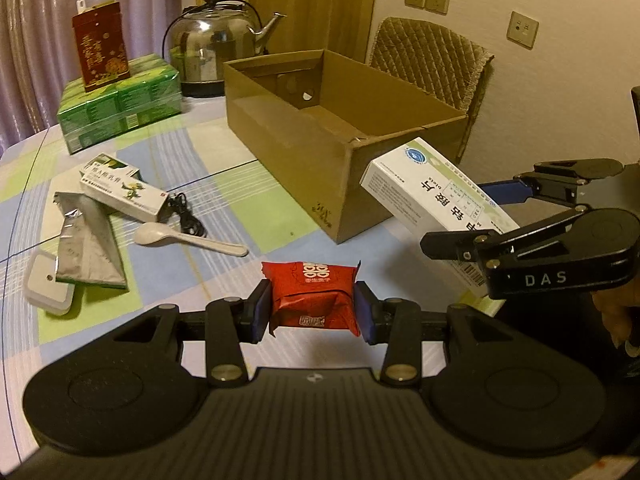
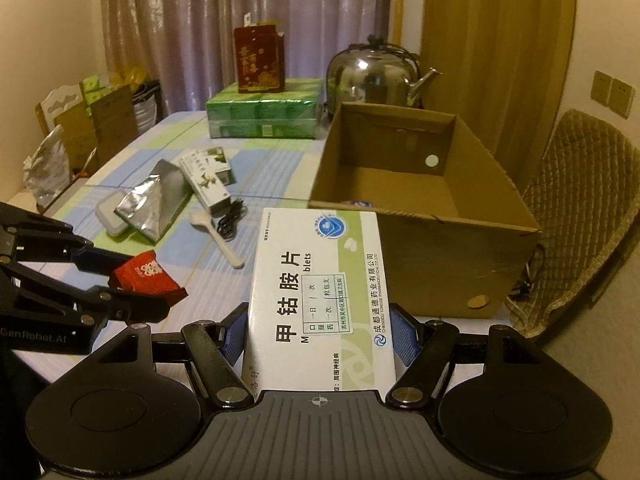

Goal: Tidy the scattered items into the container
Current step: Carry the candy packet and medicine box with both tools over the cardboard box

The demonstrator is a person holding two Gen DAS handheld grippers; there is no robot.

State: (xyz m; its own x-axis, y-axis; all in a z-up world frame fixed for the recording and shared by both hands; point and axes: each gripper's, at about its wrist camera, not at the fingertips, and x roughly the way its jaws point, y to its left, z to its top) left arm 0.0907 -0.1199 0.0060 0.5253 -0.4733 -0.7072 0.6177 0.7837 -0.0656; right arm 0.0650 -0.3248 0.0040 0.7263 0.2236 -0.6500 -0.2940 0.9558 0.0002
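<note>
My left gripper (image 1: 312, 312) is shut on a small red packet (image 1: 314, 296), held above the checked tablecloth; the same red packet (image 2: 146, 274) shows at the left of the right wrist view. My right gripper (image 2: 318, 334) is shut on a white and green medicine box (image 2: 320, 300), which hangs just short of the open cardboard box (image 2: 424, 216). In the left wrist view that medicine box (image 1: 436, 196) sits by the near corner of the cardboard box (image 1: 320, 148). Scattered on the cloth lie a silver foil pouch (image 1: 86, 248), a small green-print carton (image 1: 124, 192), a white spoon (image 1: 188, 240) and a black cable (image 1: 186, 216).
A steel kettle (image 1: 214, 46) and a stack of green packs (image 1: 120, 102) with a red carton (image 1: 100, 50) on top stand at the back. A quilted chair (image 1: 432, 64) is behind the cardboard box. A white lidded case (image 1: 48, 286) lies under the foil pouch.
</note>
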